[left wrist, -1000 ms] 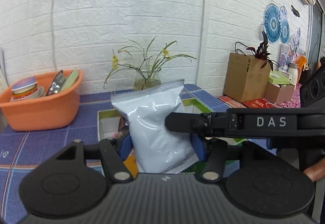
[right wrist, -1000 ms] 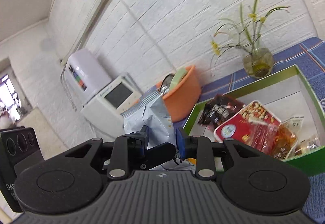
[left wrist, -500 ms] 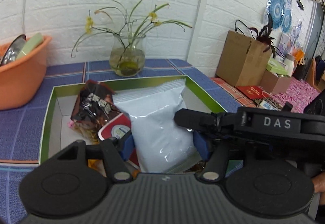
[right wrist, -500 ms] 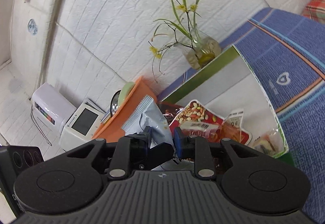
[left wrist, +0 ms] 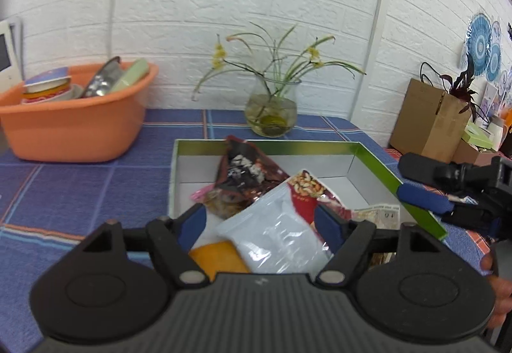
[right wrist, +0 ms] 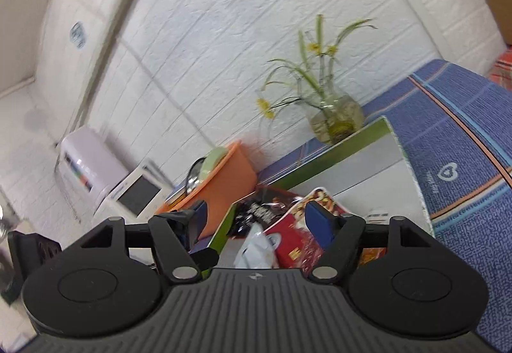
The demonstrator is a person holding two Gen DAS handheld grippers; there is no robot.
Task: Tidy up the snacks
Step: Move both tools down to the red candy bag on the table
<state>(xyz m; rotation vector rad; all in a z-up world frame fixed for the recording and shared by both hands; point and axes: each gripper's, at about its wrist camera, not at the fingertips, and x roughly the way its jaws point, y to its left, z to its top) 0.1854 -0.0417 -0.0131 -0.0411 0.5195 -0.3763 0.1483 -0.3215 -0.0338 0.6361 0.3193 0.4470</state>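
A green-rimmed white box [left wrist: 377, 167] on the blue tablecloth holds several snack bags. A pale white-blue bag [left wrist: 275, 234] lies on top of a red nut bag [left wrist: 307, 190], a dark brown bag [left wrist: 246, 170] and an orange pack [left wrist: 217, 260]. My left gripper [left wrist: 260, 222] is open just above the white bag, not touching it. My right gripper [right wrist: 256, 218] is open over the box's near edge; the white bag [right wrist: 256, 247] lies below it. The right gripper also shows at the right in the left wrist view [left wrist: 448, 190].
An orange basin [left wrist: 73, 119] with dishes stands at the left. A glass vase with flowers [left wrist: 272, 113] stands behind the box. A cardboard box [left wrist: 428, 116] and small boxes are at the far right. White appliances [right wrist: 128, 190] stand beyond the basin.
Both grippers let go of the white bag and opened. The bag now lies in the box on the other snacks. Both grippers drew back from it.
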